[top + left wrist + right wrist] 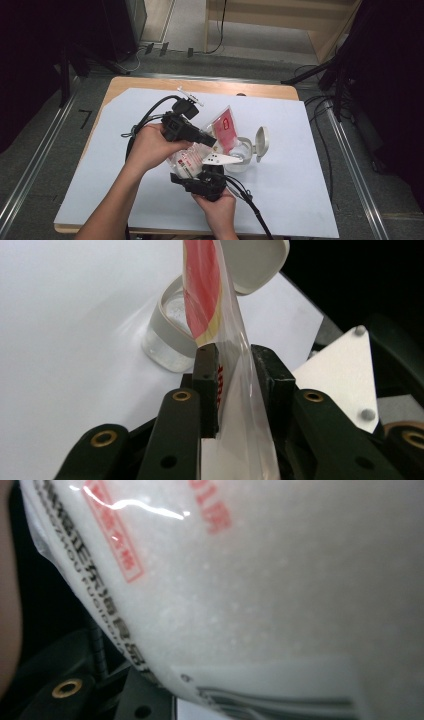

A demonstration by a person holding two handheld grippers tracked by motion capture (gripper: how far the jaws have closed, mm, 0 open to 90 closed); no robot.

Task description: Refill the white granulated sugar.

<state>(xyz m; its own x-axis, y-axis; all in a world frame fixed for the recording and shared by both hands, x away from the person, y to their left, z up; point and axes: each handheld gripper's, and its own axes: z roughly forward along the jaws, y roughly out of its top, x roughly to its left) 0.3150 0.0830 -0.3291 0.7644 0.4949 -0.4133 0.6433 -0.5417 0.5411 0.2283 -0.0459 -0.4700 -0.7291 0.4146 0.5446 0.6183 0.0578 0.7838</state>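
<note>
A clear plastic bag with a red label and white granules hangs tilted over a small clear container whose flip lid stands open. My left gripper is shut on the bag's thin upper part. In the left gripper view the film runs between the two pads, and the container lies just beyond. My right gripper comes from below and is shut on the bag's full lower end. The granule-filled bag sits tight against the right gripper view and hides most of the jaws.
A white sheet covers the wooden table. A small white clip-like item lies near the back edge. Cables trail from both grippers. The right gripper's grey plate is close beside the left jaws.
</note>
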